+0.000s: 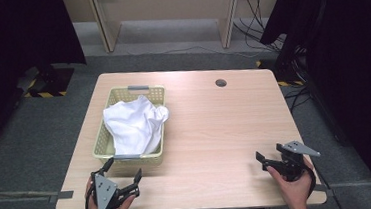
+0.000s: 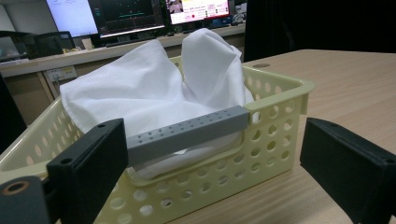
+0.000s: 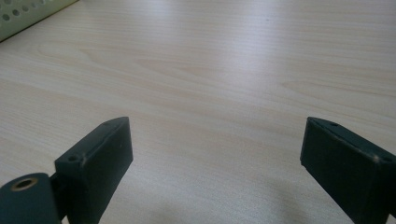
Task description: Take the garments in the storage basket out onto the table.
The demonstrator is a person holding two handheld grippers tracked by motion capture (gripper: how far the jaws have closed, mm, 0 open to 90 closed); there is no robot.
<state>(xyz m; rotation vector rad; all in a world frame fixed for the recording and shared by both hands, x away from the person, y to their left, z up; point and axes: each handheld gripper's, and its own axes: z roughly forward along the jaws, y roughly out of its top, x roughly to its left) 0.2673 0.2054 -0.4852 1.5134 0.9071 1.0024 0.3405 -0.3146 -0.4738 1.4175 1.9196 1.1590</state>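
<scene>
At the near left of the table, my left gripper hangs open and empty just short of the basket, where the white cloth lies heaped above the rim. My right gripper is open too, well apart over bare wood at the near right. If I pinch the cloth low, I might catch the grey handle and drag the light basket along.

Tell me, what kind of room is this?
Probably an office or lab: a light wooden desk with a round cable hole, glowing computer monitors behind the pale yellow plastic basket, and black cables along the wall.
</scene>
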